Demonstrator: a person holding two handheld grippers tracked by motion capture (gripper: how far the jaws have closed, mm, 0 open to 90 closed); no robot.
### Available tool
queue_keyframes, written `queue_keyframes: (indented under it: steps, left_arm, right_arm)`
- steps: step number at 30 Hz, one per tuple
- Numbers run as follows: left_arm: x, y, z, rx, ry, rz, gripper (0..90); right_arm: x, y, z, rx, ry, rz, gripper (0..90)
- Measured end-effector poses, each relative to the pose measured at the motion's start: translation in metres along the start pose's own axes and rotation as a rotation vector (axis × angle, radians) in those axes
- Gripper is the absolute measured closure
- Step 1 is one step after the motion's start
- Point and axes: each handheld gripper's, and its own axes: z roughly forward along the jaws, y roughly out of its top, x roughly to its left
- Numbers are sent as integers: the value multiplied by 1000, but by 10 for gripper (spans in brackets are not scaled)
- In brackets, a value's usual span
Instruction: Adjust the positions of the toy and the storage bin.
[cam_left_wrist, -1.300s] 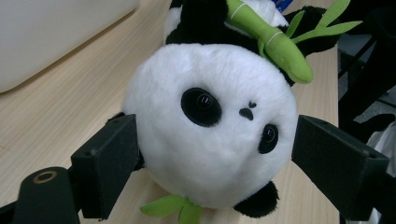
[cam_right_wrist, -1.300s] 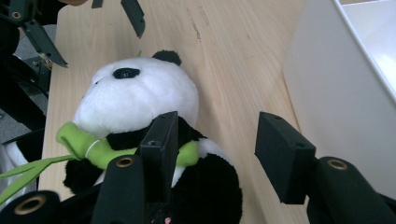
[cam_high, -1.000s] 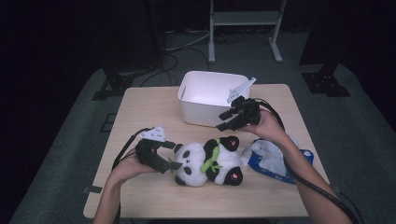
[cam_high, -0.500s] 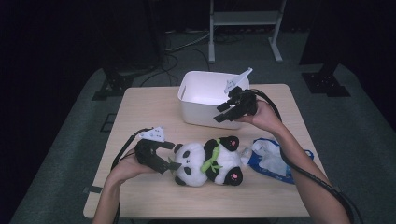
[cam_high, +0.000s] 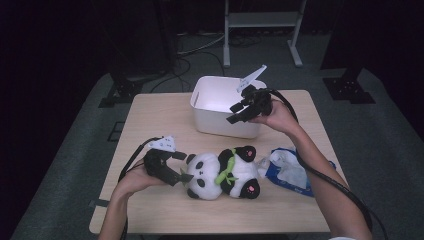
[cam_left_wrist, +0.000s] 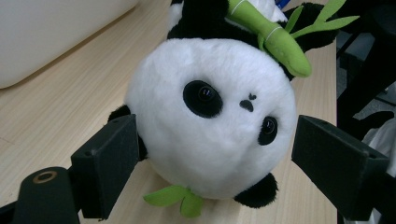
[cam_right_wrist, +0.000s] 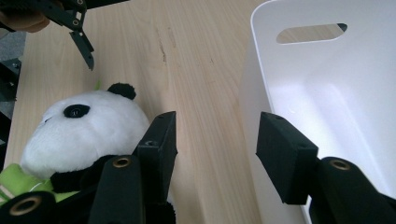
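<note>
While both grippers are in frame, entries per item as follows.

Table: light wood top (cam_high: 150, 125), filling the middle of the high view; dark floor around it.

Panda: plush panda toy (cam_high: 222, 172) lying on the table, lower centre of the high view, head toward frame left, feet toward frame right. Green bamboo piece (cam_left_wrist: 273, 37) across its chest, upper right of the left gripper view.

Left gripper: (cam_high: 182, 167) at lower left of the high view, held by the left hand (cam_high: 132, 180). Jaws spread wide, one on each side of the panda's head in the left gripper view; contact with the plush cannot be told. Nothing clamped.

Right gripper: (cam_high: 237, 112) right of centre in the upper half of the high view, held by the right hand (cam_high: 275, 116), over the near right part of the bin. Jaws apart, nothing between them; in the right gripper view they straddle the bin's wall.

Bin: white plastic tub (cam_high: 210, 90), upper centre of the high view, handle slot (cam_right_wrist: 310, 32) at upper right of the right gripper view. Interior looks bare where visible.

Packet: blue and white crumpled pack (cam_high: 295, 167) on the table, just right of the panda's feet.
</note>
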Motion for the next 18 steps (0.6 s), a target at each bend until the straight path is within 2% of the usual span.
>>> queue_keyframes:
  steps: [12,18]
  left_arm:
    - [1,-1,-1,7,-3,3,137]
    - [1,-1,-2,0,0,0,137]
  right_arm:
    - [-12,10,17,41,-8,-13,498]
    - [-19,12,24,58,-12,-2,505]
